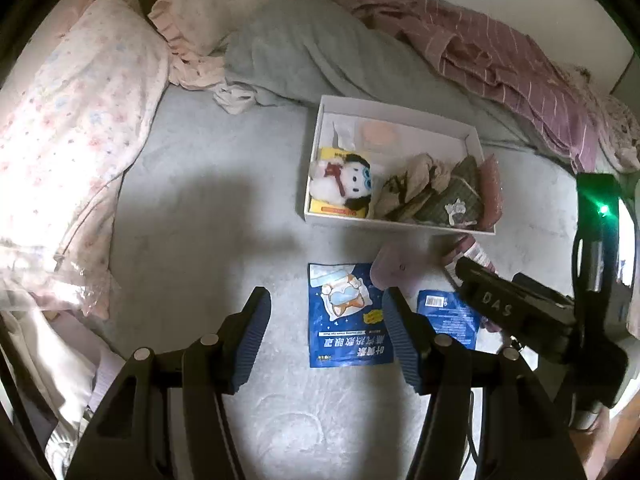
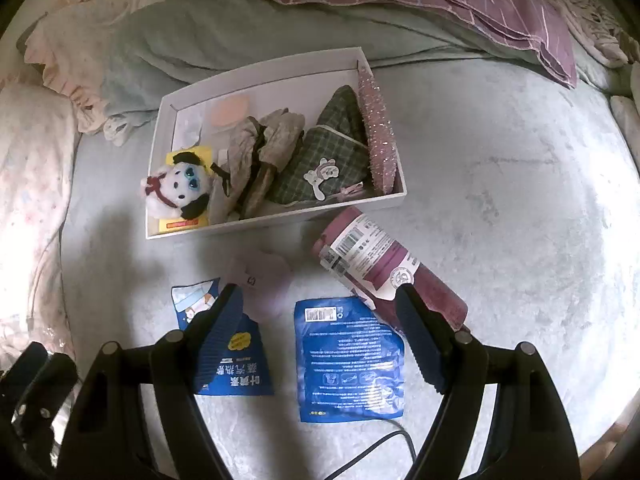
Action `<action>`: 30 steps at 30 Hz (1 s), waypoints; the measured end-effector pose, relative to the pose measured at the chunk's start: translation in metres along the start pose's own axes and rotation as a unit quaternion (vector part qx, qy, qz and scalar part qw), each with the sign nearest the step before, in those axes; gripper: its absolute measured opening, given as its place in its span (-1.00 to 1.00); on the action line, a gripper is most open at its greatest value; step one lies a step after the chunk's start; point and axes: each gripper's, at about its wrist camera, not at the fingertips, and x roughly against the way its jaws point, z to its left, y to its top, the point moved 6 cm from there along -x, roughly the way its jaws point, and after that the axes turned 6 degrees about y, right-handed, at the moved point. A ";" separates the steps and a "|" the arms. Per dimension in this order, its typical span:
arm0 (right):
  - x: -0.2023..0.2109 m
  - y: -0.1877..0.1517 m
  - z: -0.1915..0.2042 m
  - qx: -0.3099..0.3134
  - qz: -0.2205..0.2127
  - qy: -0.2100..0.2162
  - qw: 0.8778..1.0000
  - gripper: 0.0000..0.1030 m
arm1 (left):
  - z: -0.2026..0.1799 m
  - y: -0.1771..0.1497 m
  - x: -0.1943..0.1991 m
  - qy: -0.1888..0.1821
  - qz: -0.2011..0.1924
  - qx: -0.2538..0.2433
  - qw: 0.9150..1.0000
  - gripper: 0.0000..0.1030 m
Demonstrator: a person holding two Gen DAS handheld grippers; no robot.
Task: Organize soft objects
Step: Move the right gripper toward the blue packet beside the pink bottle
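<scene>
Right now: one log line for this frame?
left gripper: open, empty | right gripper: open, empty | white box: part-filled | blue packets, rolled towel: outside box

Readable lettering: little, mostly on blue packets

The right gripper [image 1: 496, 304] body bears the raised letters "DAS". The blue sachet [image 1: 348, 316] with a cartoon cat carries large white Chinese characters, upside down; the second blue sachet [image 2: 350, 360] shows a barcode and fine print too small to read, as does the maroon roll's label [image 2: 360, 248].

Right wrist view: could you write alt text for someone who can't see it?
Open gripper above a grey bed, over a blue packet lying back-side up. Beyond lie a rolled maroon towel and a white box holding a plush dog.
</scene>
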 end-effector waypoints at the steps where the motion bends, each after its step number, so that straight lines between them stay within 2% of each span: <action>1: 0.000 0.000 0.001 0.001 0.000 0.001 1.000 0.54 | 0.000 0.000 0.001 0.000 -0.002 0.000 1.000 0.13; 16: -0.010 -0.005 0.003 0.002 0.020 -0.001 1.000 0.54 | -0.001 -0.003 -0.001 -0.012 0.004 -0.009 1.000 0.13; 20: -0.013 -0.007 0.001 0.004 0.026 0.001 1.000 0.54 | -0.003 -0.003 0.006 -0.017 -0.008 -0.008 1.000 0.13; 30: -0.036 -0.022 -0.013 0.003 0.084 0.013 0.996 0.54 | -0.005 -0.005 0.005 -0.005 -0.003 -0.016 1.000 0.13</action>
